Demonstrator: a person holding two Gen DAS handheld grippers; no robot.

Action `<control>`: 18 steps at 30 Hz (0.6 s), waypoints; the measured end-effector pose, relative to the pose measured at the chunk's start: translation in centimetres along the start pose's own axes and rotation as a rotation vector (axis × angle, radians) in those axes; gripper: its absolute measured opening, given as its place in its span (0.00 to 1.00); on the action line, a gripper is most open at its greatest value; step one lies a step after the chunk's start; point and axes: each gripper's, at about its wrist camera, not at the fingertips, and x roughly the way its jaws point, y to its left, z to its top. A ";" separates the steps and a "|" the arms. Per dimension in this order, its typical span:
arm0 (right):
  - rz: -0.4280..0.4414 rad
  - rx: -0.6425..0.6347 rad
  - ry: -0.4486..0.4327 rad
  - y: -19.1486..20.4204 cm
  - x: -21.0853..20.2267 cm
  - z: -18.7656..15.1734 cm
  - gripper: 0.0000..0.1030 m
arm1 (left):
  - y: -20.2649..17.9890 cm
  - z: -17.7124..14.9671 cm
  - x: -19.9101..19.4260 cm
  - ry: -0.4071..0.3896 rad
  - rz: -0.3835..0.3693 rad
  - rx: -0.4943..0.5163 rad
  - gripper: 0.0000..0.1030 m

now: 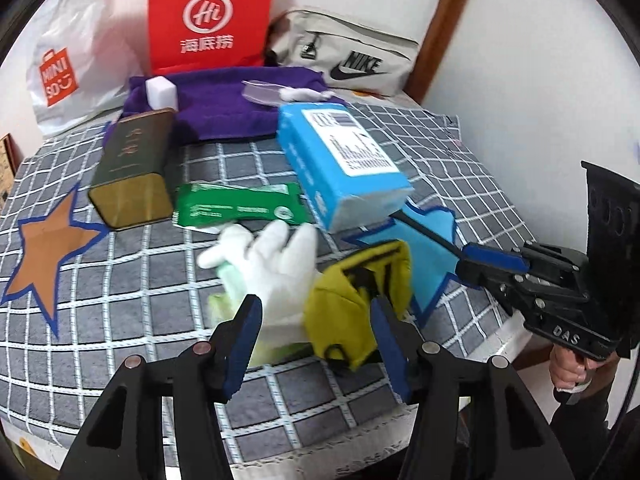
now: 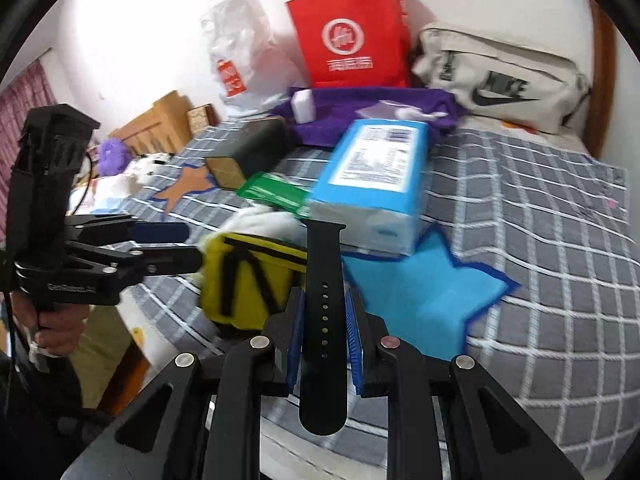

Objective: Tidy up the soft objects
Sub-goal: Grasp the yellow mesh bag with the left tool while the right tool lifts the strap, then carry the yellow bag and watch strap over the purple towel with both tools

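On the bed (image 1: 120,280), over the grey checked cover, the right tool (image 2: 324,332) is clamped on a black watch strap (image 2: 324,280), which stands upright between its blue pads and juts past both ends of them. Just beyond it lies a yellow pouch (image 2: 248,280) with black trim, with a white glove (image 1: 272,264) beside it and a blue box (image 1: 340,160), a green packet (image 1: 240,204) and a dark tin (image 1: 132,168) further back. From the left wrist view, the left tool (image 1: 316,336) hovers with its jaws spread apart over the glove and pouch, gripping nothing. My judgement is that the step in hand is carrying the strap to wherever the soft things are being gathered, perhaps the purple cloth (image 1: 224,108) at the back, though I cannot tell the destination. Next, the right tool needs to set the strap down clear of the box, while the left one lowers and closes on the glove or pouch
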 end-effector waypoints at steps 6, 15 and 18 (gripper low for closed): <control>-0.045 0.013 0.054 -1.6 2.6 -1.4 0.20 | -1.5 -0.1 2.0 0.024 0.025 0.041 0.55; -0.029 0.007 0.098 -1.9 4.9 -2.1 0.20 | -0.6 0.7 2.6 -0.001 0.030 0.015 0.32; -0.029 0.008 0.102 -1.9 5.1 -1.8 0.20 | -0.3 0.8 2.2 -0.018 0.033 0.017 0.31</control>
